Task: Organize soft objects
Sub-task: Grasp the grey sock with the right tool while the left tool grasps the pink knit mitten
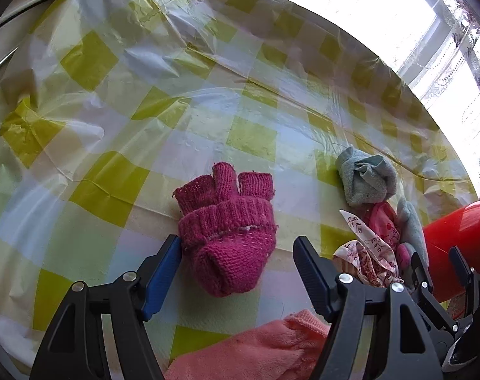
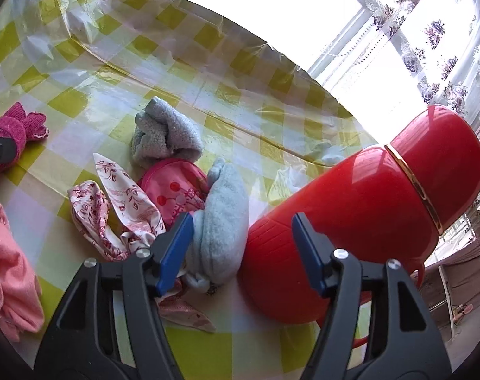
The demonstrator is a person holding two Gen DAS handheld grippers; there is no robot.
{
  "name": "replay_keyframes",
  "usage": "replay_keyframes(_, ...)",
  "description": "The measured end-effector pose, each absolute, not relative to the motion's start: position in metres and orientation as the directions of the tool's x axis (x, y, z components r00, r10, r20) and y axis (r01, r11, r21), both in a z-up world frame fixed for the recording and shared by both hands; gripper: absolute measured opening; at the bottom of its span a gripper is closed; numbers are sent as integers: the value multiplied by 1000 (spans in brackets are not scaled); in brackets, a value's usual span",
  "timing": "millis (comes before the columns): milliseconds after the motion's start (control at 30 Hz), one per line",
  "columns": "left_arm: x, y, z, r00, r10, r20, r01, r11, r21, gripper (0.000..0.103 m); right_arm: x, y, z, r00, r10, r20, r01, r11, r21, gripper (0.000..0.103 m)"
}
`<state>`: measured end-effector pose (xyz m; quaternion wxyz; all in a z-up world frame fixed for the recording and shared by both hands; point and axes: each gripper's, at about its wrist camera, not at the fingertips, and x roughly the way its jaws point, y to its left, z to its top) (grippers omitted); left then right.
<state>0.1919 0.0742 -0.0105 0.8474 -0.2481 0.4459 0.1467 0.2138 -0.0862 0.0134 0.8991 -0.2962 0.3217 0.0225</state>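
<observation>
a: what covers the table?
b: a yellow-checked plastic cloth (image 1: 119, 63), window behind.
a: and the magenta knit glove (image 1: 227, 231)?
b: ribbed cuff, stubby fingers, lying near, between the spread, empty fingers of the left gripper (image 1: 236, 253); the right gripper (image 2: 241, 243) gapes, empty.

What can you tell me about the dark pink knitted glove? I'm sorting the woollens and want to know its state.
The glove is magenta wool, chunky knit, with a ribbed fold-over flap and short open-ended finger stubs pointing away from the camera. It lies flat on the checked tablecloth, apart from the other cloths. The left gripper stands open around it; one blue finger sits at its edge, though contact is unclear.
</observation>
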Motion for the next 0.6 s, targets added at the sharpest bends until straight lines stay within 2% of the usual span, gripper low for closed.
replay_keyframes(200,203,77,-19,540,44,-841,-476,840,-262,73,222,-81,5,792,-170,-586,-233,804,-548,58)
replay_keyframes(367,210,70,-23,532,61,-844,-444,869,-217,72,234,-84,-8,739,-148,-657,-279,820,-499,58)
replay_keyframes(433,210,68,-23,536,67,-841,-429,880,-204,60,237,-85,-11,725,-128,-676,-295,830,-473,53)
replay_keyframes(467,210,68,-22,539,65,-840,-424,882,-203,58,238,-85,-12,719,-115,-686,-304,835,-459,45)
replay_keyframes(600,209,64,-19,555,59,-830,-401,893,-205,46,237,-86,-13,721,-91,-687,-313,842,-440,33)
